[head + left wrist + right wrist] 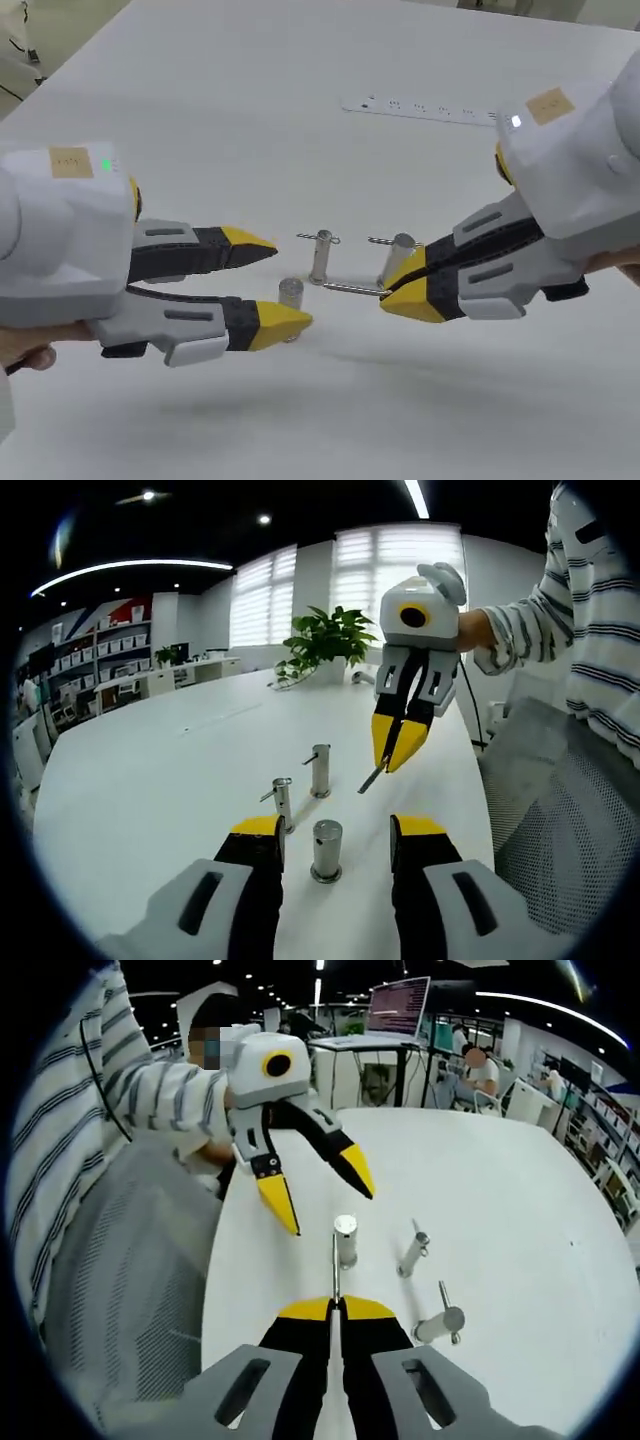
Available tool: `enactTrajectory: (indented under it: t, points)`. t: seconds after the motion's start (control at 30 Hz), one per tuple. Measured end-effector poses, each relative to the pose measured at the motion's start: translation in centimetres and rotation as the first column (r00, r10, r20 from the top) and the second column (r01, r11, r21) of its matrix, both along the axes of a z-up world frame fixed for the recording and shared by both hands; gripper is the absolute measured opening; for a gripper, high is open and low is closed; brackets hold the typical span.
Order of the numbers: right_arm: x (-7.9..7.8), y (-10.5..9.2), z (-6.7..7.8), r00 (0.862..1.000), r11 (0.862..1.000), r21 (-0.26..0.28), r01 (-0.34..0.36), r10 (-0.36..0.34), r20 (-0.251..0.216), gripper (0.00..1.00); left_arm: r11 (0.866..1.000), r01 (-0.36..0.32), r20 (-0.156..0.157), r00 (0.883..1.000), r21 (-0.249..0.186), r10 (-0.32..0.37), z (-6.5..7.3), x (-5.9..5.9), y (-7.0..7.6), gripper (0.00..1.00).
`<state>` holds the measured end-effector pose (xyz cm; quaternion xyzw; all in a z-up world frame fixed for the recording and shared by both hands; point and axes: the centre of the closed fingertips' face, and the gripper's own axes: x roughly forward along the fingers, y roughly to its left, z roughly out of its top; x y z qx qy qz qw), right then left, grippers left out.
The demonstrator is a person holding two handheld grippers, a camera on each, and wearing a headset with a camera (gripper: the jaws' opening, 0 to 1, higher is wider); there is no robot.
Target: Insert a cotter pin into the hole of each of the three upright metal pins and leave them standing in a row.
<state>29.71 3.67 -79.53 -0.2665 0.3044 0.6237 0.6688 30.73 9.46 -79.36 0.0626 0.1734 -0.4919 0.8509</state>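
My R claw (pixel 397 293) is clamped on a cotter pin (pixel 350 288); L claw (pixel 292 283) is apart, either side of the near metal pin (pixel 326 848).

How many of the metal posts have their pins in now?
Two look done: the middle post and the far post each have an inserted cotter pin through the top. In hand: the right gripper is shut on the third cotter pin. Left to do: the bare post, between the jaws of the open left gripper, has none.

power strip (pixel 420 108) behind pins (pixel 321 257) | nearest pin (pixel 326 848) between left claw (pixel 291 281) tips | on table (pixel 200 90)
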Motion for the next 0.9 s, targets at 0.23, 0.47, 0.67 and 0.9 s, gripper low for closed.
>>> enactTrajectory:
  t: [0.23,0.47,0.67,0.9]
  points:
    - [0.7,0.4,-1.0,1.000,1.000,-0.023,-0.006,0.006,-0.004,0.04,1.000,-0.007,-0.042,0.999,0.009,0.008,-1.7,0.3,0.1,0.38]
    - [0.8,0.5,-1.9,1.000,0.999,-0.048,-0.020,0.020,-0.005,0.04,1.000,-0.019,-0.105,0.994,-0.003,0.019,-3.7,0.3,-0.1,0.34]
    - [0.8,0.5,-2.2,1.000,0.998,-0.053,-0.023,0.022,-0.009,0.04,1.000,-0.029,-0.119,0.992,0.006,0.030,-4.6,0.4,-0.1,0.30]
    - [0.6,0.8,-2.4,1.000,0.999,-0.046,-0.019,0.018,-0.021,0.04,0.999,-0.035,-0.147,0.988,0.002,0.035,-5.2,0.4,-0.4,0.25]
